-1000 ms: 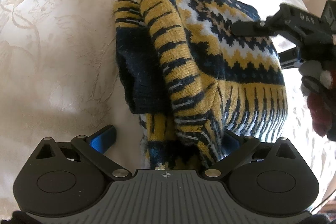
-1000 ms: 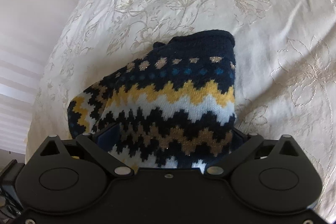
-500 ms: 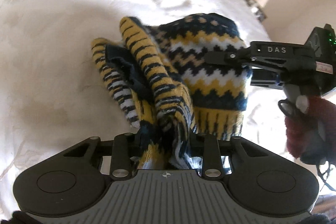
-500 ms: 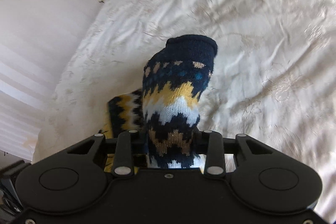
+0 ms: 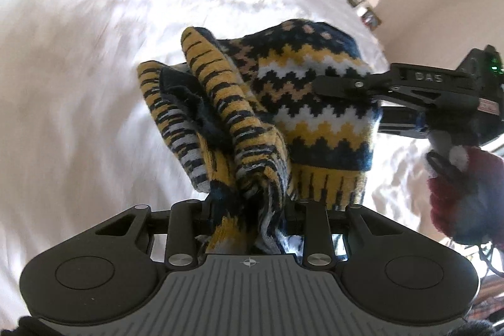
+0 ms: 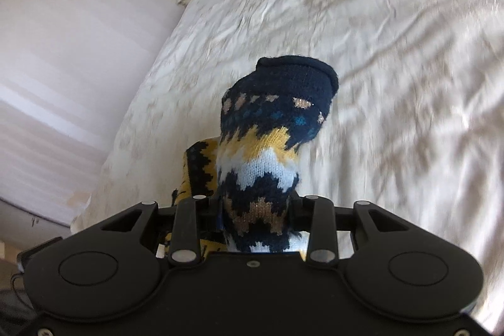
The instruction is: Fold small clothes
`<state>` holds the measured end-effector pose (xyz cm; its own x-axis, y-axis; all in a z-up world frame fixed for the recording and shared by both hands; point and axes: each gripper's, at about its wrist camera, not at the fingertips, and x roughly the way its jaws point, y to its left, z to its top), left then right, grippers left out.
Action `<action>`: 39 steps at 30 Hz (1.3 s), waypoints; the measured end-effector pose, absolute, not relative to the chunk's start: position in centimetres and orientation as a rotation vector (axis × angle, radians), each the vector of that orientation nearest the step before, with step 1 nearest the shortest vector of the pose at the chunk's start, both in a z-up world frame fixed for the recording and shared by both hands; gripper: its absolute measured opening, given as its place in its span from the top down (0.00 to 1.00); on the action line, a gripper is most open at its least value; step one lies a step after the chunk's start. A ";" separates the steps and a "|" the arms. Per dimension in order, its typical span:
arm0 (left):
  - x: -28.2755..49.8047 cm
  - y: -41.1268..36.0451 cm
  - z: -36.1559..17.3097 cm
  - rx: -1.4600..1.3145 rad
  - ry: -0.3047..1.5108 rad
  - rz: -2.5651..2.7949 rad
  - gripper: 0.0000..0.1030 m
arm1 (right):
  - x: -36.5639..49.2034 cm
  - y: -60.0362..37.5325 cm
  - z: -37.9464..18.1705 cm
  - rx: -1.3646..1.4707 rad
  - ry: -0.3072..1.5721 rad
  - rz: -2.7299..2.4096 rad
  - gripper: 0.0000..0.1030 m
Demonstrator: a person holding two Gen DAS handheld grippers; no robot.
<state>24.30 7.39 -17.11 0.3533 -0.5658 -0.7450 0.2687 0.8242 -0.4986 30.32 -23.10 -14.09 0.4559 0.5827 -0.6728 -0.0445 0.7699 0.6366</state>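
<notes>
a small knitted sweater (image 5: 315, 103) fills the middle of the left wrist view, bunched and hanging off the pale surface behind it. it carries navy, mustard, white and tan zigzag bands, with a mustard-and-navy striped ribbed hem at lower centre. a striped fold, perhaps a sleeve, drapes down its left side with dark inner knit showing. in the right wrist view the sweater (image 6: 267, 153) stands as a narrow column at centre, a plain navy rolled edge at top.
</notes>
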 end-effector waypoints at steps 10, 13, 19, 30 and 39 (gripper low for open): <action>22.2 10.7 -23.2 -0.252 1.197 -0.210 0.65 | 29.0 -25.8 -18.8 0.403 1.076 0.185 0.30; 20.7 10.1 -20.4 -0.165 1.104 -0.192 0.66 | 27.5 -26.7 -17.6 0.389 1.033 0.199 0.29; 21.0 6.4 -16.4 -0.012 0.963 -0.246 0.66 | 24.8 -26.4 -16.8 0.354 1.002 0.193 0.28; 28.9 3.0 -21.0 0.193 1.040 -0.319 0.66 | 25.8 -22.7 -20.0 0.251 1.111 0.086 0.27; 30.7 6.2 -23.3 0.164 1.103 -0.365 0.44 | 28.6 -20.7 -24.8 0.193 1.250 -0.003 0.08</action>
